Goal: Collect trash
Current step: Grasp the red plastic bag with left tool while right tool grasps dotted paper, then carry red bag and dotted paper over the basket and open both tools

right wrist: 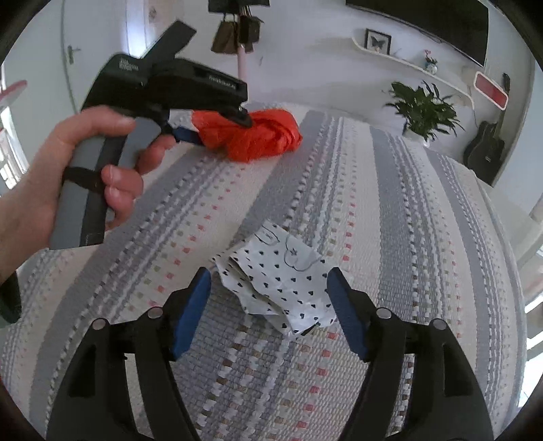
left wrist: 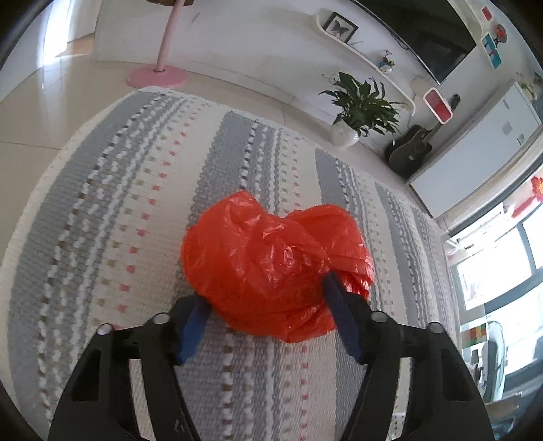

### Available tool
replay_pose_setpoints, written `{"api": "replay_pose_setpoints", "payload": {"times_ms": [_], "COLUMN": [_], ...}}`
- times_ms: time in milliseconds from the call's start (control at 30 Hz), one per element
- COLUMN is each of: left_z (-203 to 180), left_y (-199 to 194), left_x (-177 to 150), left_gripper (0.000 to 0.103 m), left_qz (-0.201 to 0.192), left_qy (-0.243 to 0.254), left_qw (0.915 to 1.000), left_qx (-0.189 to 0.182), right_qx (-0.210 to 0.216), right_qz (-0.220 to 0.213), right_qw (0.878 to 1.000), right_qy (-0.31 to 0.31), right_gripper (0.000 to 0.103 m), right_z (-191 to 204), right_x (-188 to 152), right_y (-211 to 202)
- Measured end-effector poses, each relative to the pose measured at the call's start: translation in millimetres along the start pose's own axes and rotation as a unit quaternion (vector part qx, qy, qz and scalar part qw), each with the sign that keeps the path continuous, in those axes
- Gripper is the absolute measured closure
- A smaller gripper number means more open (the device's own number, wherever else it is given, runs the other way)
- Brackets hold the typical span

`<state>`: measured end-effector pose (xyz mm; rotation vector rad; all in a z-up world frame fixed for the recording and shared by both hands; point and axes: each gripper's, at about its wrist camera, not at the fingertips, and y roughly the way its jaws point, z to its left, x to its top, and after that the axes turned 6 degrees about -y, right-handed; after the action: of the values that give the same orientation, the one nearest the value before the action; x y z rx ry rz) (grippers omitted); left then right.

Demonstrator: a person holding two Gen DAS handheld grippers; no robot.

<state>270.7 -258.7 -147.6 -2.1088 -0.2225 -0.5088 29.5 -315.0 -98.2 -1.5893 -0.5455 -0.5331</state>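
This is a home — a living room, by the look of it. A woven rug point(left wrist: 142, 210) in grey and cream stripes, dotted with pink and tan, lies over pale glossy floor tiles point(left wrist: 30, 115). Along the white wall runs a curved shelf point(left wrist: 370, 61) carrying a framed butterfly picture point(left wrist: 340, 27) and a small ornament, with a dark flat television point(left wrist: 437, 44) mounted above. A leafy potted plant point(left wrist: 359, 108) stands on the floor beside a black acoustic guitar point(left wrist: 409, 152) leaning at the wall. A pink stand point(left wrist: 157, 76) rises near the rug's far edge — bags point(right wrist: 234, 32) hang from it in the right wrist view — and a white door point(right wrist: 73, 54) shows at the left.
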Motion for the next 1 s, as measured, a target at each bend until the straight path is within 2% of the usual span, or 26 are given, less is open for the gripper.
{"api": "replay_pose_setpoints", "payload": {"times_ms": [67,100,133,200,267,333,433,567,700,833,1000], "left_z": [-3.6,-5.2,-7.5,-9.9,-11.9,-12.2,-8.5,0.0,10.1,31.0,64.0], "left_y": [2.1,2.4,2.3,-1.1,-5.4,-12.1,-28.0,-65.3,-119.6,-186.5,-263.1], "left_x": [1.7,2.0,1.9,0.9,-1.2,-4.2,-8.5,-10.2,-9.5,-8.0,-11.0], "left_gripper": [0.053,0.055,0.06,0.068,0.077,0.081,0.084,0.086,0.086,0.086,0.086], "left_qz": [0.002,0.005,0.006,0.005,0.005,0.002,-0.004,-0.024,-0.058,-0.103,-0.152], "left_qy": [0.001,0.005,0.011,0.019,0.028,0.034,0.038,0.039,0.049,0.039,0.023], "left_qw": [1.0,1.0,0.9999,0.9998,0.9996,0.9994,0.999,0.998,0.9957,0.9923,0.9867], "left_qx": [0.0,0.0,0.001,0.001,-0.004,-0.01,-0.02,-0.043,-0.053,-0.057,-0.053], "right_qx": [-0.004,-0.009,-0.011,-0.011,-0.014,-0.017,-0.025,-0.033,-0.01,0.015,0.055], "right_qz": [0.011,0.019,0.024,0.034,0.032,0.026,0.013,-0.008,-0.032,-0.066,-0.11], "right_qw": [1.0,1.0,1.0,0.999,0.999,0.999,0.999,0.999,0.998,0.997,0.992], "right_qy": [0.005,0.01,0.012,0.016,0.016,0.018,0.017,0.02,0.061,0.043,0.009], "right_gripper": [0.036,0.041,0.053,0.065,0.073,0.086,0.095,0.099,0.1,0.1,0.1], "right_z": [-2.1,-3.6,-4.5,-5.1,-5.0,-5.6,-5.6,-5.1,-10.1,8.8,54.0], "right_x": [1.2,1.6,2.0,1.5,2.0,2.0,2.0,3.3,15.5,44.6,86.3], "right_y": [5.1,8.4,10.2,14.8,14.8,13.1,7.9,-1.8,-18.5,-47.5,-88.0]}}
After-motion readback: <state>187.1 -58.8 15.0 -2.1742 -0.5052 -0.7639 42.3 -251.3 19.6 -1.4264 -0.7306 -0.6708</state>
